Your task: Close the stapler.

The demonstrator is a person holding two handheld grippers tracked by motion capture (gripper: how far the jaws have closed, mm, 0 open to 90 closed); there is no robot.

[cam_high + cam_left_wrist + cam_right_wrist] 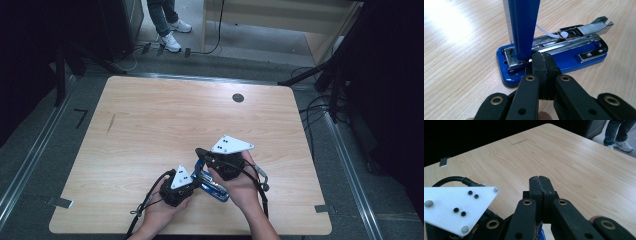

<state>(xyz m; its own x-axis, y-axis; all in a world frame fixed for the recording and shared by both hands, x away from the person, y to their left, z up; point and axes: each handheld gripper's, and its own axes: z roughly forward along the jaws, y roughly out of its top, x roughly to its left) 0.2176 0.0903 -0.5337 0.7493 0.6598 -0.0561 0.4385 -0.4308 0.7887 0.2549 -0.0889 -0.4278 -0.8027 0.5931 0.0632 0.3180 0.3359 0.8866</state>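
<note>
Left gripper view: fingers (541, 65) closed empty against opened blue stapler (554, 58) on table (461, 62). Right gripper (540, 185) fingers likewise closed, empty, above table.

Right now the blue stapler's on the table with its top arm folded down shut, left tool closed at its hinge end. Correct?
Not quite. The blue stapler lies on the table and the left tool is closed at its hinge end, but the top arm is swung up, standing upright, with the staple channel exposed. The left gripper view shows it.
</note>
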